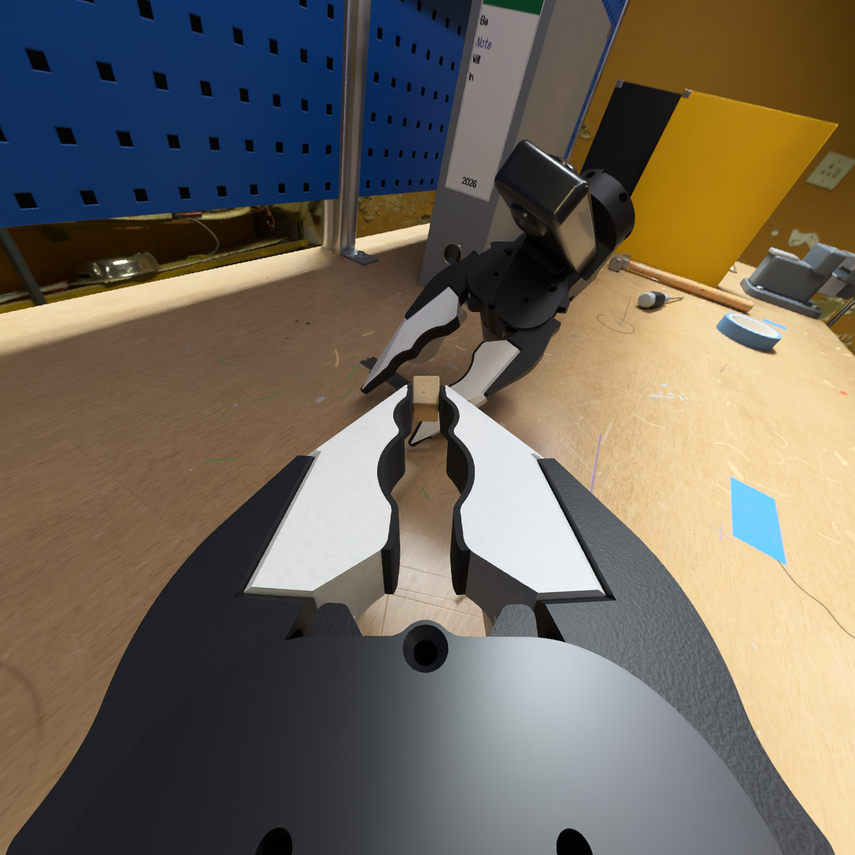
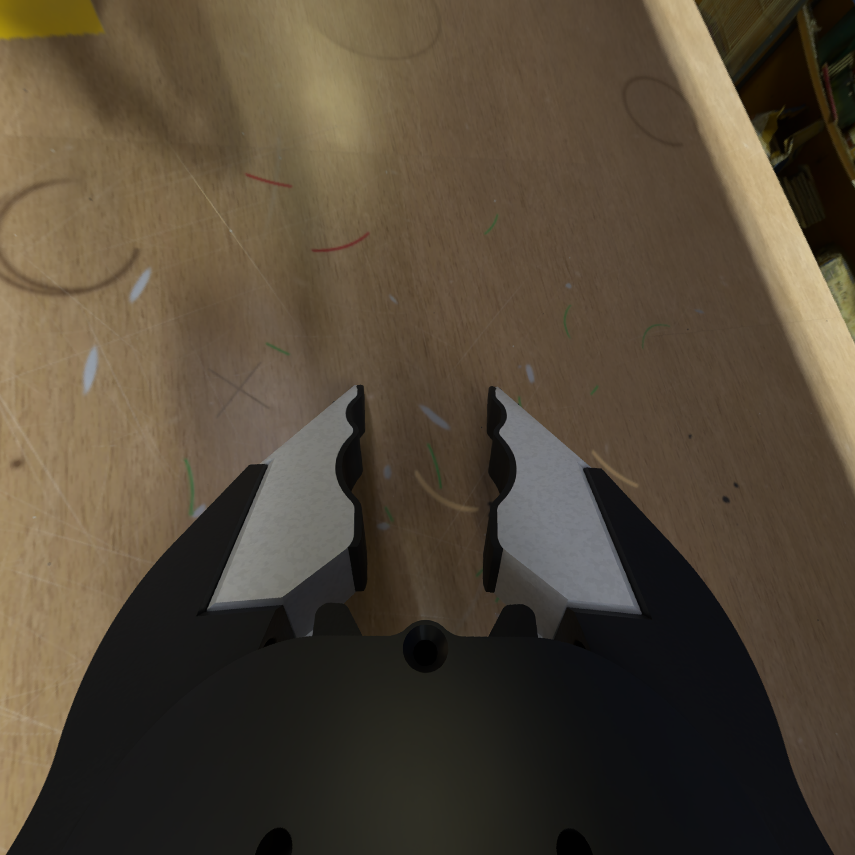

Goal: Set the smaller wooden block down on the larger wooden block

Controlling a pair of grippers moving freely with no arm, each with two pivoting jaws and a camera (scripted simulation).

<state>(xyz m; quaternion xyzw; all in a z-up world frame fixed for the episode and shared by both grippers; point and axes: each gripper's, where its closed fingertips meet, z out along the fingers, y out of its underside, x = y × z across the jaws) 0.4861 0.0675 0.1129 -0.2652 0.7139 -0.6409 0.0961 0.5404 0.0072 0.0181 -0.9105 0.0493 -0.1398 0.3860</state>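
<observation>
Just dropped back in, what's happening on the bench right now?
The left gripper is shut on a small wooden block, pinched at the tips of its fingers above the wooden bench. The right gripper is open with nothing between its fingers, tilted down toward the bench just beyond the block. No larger block can be picked out in either view, so the stacking isn't done yet.

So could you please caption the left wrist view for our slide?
Left gripper shut on small wooden block; right gripper open beyond it.
</observation>
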